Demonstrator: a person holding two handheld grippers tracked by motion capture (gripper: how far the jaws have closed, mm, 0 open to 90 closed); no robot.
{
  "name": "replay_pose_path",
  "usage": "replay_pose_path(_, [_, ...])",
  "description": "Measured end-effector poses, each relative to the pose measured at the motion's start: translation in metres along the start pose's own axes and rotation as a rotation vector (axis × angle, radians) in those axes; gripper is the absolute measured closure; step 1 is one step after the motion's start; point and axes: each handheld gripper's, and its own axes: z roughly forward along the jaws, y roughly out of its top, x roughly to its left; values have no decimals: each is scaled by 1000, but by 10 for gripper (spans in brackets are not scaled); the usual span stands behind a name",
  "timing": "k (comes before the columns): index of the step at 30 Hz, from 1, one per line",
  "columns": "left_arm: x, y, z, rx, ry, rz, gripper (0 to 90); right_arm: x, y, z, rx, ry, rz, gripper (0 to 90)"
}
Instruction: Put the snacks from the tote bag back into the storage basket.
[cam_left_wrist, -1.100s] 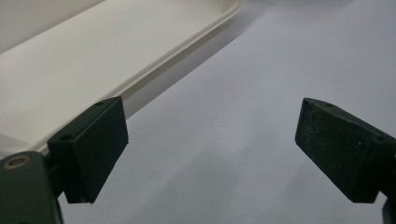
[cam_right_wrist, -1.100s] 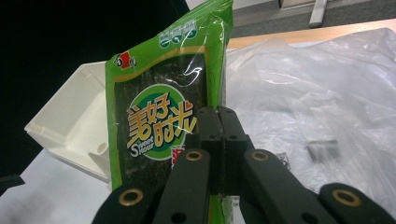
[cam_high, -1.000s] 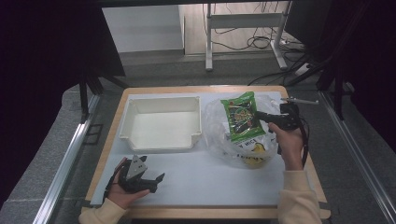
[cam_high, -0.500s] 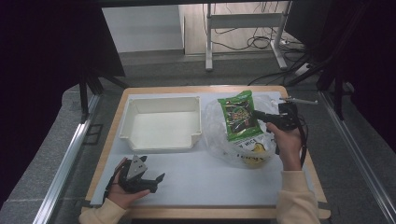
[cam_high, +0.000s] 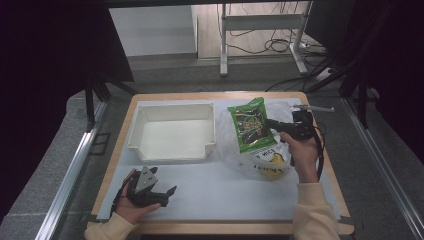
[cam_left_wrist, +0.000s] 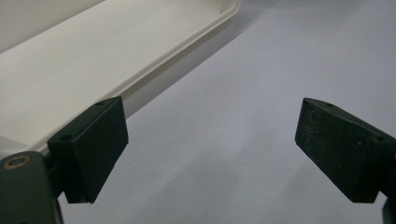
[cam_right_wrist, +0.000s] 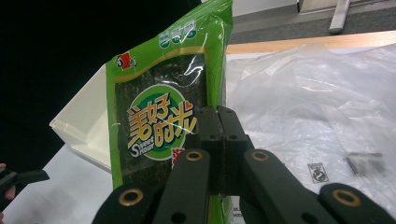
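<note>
Looking down from the high view, the right gripper (cam_high: 274, 123) reaches leftward from the person's right hand (cam_high: 303, 153), its jaws clenched on the right edge of a green snack packet (cam_high: 251, 125). The packet hangs lifted above a crumpled clear plastic bag (cam_high: 260, 150), which lies on the white table mat (cam_high: 220, 185) below the fingers and has a yellow item (cam_high: 272, 166) inside. The packet's long axis runs roughly away from the person, its top end tilted slightly left and far. A white tray (cam_high: 172, 132) sits to the left of the fingertips, well apart from them. The left gripper (cam_high: 162, 192) rests low on the mat near the person, in front of the tray.

From the left gripper view, its two black pads (cam_left_wrist: 91, 147) stand wide apart, released, with nothing between them. Bare mat lies ahead of them, and the tray's rim (cam_left_wrist: 187, 44) crosses beyond the left pad.

From the right gripper view, the jaws press together on the packet (cam_right_wrist: 161, 112), which rises upright just beyond the fingers, its printed face toward the camera and its top seal uppermost. The tray's corner (cam_right_wrist: 79, 123) shows behind it, the plastic bag (cam_right_wrist: 308, 107) to the right.

My reading is that the step in hand is carrying the packet clear of the bag. Next, probably, comes a move leftward over the tray, lowering the packet flat before letting go.
</note>
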Motion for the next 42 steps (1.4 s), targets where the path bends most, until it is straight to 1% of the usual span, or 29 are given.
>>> replay_pose_path(3, [0,0,0,-3,-2,5,94,3,0,0,-3,2,0,900])
replay_pose_path(10, [0,1,0,0,-1,3,95,11,2,2,-20,26,1,900])
replay_pose_path(13, [0,0,1,0,-8,-9,95,15,2,5,-16,30,3,900])
replay_pose_path(19, [1,-1,2,7,-27,-13,95,21,4,9,-16,25,10,900])
replay_pose_path(23, [-1,0,2,6,-31,-4,95,31,10,9,-12,17,-11,900])
replay_pose_path(25, [-1,0,1,1,-30,-7,95,35,13,9,-18,20,-16,900])
replay_pose_path(28, [-1,-1,1,6,-26,-7,95,39,17,11,-21,24,-19,900])
replay_pose_path(33, [0,-1,1,7,-17,-12,95,43,20,17,-14,27,-24,900])
replay_pose_path(40, [1,-1,1,9,-13,-15,95,48,20,28,-12,46,-20,900])
replay_pose_path(42, [1,-1,1,9,-12,-16,95,51,20,34,-9,52,-20,900])
